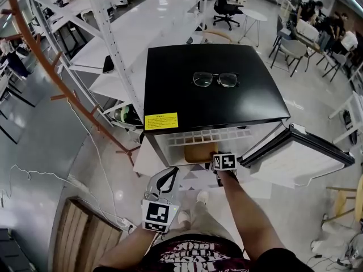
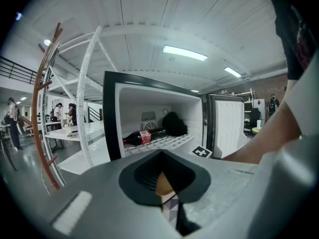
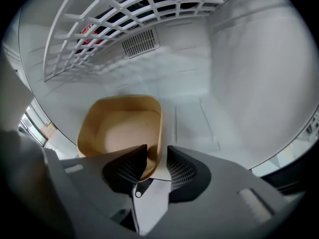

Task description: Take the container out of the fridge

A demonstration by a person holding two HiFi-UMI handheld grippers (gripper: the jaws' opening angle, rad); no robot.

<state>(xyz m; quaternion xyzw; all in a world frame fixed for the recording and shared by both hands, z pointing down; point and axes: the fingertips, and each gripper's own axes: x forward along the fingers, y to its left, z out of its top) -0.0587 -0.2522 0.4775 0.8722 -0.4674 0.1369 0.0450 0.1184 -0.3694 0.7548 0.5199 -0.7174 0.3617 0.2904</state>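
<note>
A black-topped mini fridge point(image 1: 215, 103) stands with its door point(image 1: 300, 154) swung open to the right. A tan, empty container point(image 3: 124, 128) sits on the floor of the lower compartment; the head view shows it point(image 1: 199, 152) under the wire shelf. My right gripper point(image 3: 157, 151) reaches down into the fridge. One jaw is inside the container and the other outside its right wall, with gaps on both sides of the wall, so it is open. My left gripper point(image 1: 166, 179) hangs back in front of the fridge, its tips together on nothing.
A cola bottle point(image 2: 144, 136) and a black object point(image 2: 174, 124) lie on the upper wire shelf point(image 3: 124, 14). Eyeglasses point(image 1: 215, 79) rest on the fridge top. A white shelving rack point(image 1: 113, 55) stands at the left. A wooden pallet point(image 1: 85, 234) and cables lie on the floor.
</note>
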